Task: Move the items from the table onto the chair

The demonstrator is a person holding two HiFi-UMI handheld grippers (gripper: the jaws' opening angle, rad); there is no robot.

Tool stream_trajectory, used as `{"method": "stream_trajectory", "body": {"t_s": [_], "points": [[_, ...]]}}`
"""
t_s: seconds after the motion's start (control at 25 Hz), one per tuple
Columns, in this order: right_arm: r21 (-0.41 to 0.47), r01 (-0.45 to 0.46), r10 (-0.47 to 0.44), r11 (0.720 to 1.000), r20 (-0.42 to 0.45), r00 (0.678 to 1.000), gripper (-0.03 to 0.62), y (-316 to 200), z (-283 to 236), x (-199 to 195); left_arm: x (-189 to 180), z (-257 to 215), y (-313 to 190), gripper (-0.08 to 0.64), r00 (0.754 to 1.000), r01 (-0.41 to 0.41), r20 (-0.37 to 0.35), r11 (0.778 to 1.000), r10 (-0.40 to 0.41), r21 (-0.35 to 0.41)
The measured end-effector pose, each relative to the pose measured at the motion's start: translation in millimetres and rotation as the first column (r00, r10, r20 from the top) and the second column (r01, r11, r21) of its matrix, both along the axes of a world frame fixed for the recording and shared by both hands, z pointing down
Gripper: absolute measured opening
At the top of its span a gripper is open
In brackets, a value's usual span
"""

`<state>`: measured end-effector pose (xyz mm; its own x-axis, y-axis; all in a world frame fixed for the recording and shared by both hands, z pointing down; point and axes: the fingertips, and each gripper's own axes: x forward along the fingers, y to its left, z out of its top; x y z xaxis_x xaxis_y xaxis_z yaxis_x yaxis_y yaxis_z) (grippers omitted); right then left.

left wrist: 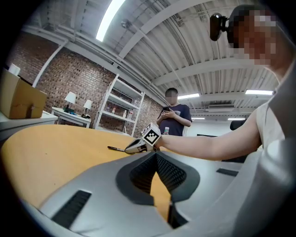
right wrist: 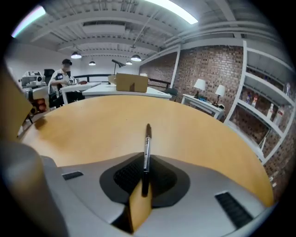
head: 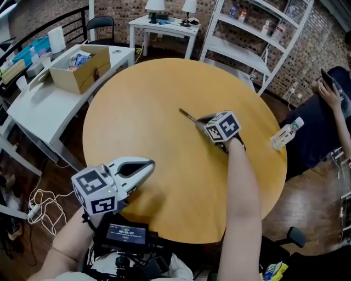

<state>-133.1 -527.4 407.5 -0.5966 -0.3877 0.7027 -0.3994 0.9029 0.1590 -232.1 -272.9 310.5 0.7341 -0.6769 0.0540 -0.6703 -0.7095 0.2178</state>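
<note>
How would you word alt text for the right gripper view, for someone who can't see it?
A dark pen is pinched between the two grey jaws of the right gripper, pointing forward over a round wooden table. Beyond it are a cardboard box and white shelves against a brick wall.

A round wooden table (head: 164,99) fills the middle of a room with a brick wall (head: 118,8). Beyond the table stand a white shelving unit (head: 258,33) and a small white side table (head: 164,26) bearing two lamps (head: 189,6). Left of it, a grey desk (head: 44,110) carries a cardboard box (head: 82,68). Wooden floor (head: 312,203) shows to its right. Strip lights (left wrist: 111,18) run along the ribbed white ceiling (left wrist: 185,46).
</note>
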Motion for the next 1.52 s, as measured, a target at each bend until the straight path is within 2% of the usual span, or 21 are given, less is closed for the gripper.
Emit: {"method": "stream_trajectory", "body": {"t_s": [0.12, 0.24, 0.32, 0.44, 0.52, 0.6, 0.68, 0.76, 0.92, 1.2, 1.52], "points": [[0.027, -0.011, 0.014, 1.0, -0.105, 0.994, 0.04, 17.9, 2.0, 1.9, 5.0, 3.8, 0.3, 0.021, 1.0, -0.01, -0.004, 1.0, 0.009, -0.006], [0.049, 0.0, 0.005, 0.999, -0.11, 0.994, 0.044, 41.0, -2.5, 2.8, 6.8, 5.3, 1.3, 0.021, 1.0, -0.01, -0.011, 1.0, 0.01, -0.011], [0.074, 0.0, 0.003, 0.997, -0.042, 0.999, 0.043, 63.0, -15.1, 4.3, 10.3, 5.9, 1.7, 0.021, 1.0, -0.014, -0.01, 1.0, 0.014, -0.008], [0.112, -0.021, 0.006, 0.993, 0.132, 0.991, 0.043, 105.4, -45.3, 12.6, 21.2, 8.2, 2.0, 0.021, 1.0, -0.03, -0.006, 1.0, 0.03, -0.005], [0.126, -0.046, 0.01, 0.991, 0.27, 0.963, 0.043, 140.0, -67.0, 20.4, 31.2, 10.8, 3.9, 0.021, 0.999, -0.047, 0.0, 0.999, 0.047, -0.007], [0.141, -0.074, 0.012, 0.987, 0.398, 0.917, 0.043, 172.5, -90.1, 33.1, 45.6, 10.6, 3.0, 0.02, 0.998, -0.067, 0.008, 0.998, 0.067, 0.008], [0.174, -0.11, 0.012, 0.979, 0.485, 0.874, 0.043, 197.0, -117.0, 49.6, 64.2, 3.0, -1.9, 0.021, 0.995, -0.096, 0.023, 0.994, 0.095, 0.042], [0.201, -0.143, 0.015, 0.969, 0.531, 0.847, 0.043, 221.1, -134.0, 62.0, 80.3, -0.9, 0.0, 0.021, 0.991, -0.125, 0.046, 0.99, 0.123, 0.057], [0.21, -0.197, 0.053, 0.958, 0.545, 0.837, 0.043, 263.1, -127.1, 90.0, 110.5, 10.3, 15.2, 0.021, 0.983, -0.175, 0.052, 0.984, 0.174, 0.027], [0.193, -0.335, 0.181, 0.922, 0.55, 0.815, 0.043, 292.2, -111.4, 153.9, 166.9, 6.2, 30.2, 0.021, 0.956, -0.288, 0.067, 0.957, 0.285, 0.03], [0.18, -0.471, 0.293, 0.863, 0.582, 0.758, 0.043, 326.9, -110.0, 226.6, 249.5, -3.2, 52.8, 0.021, 0.897, -0.439, 0.077, 0.897, 0.435, 0.045]]}}
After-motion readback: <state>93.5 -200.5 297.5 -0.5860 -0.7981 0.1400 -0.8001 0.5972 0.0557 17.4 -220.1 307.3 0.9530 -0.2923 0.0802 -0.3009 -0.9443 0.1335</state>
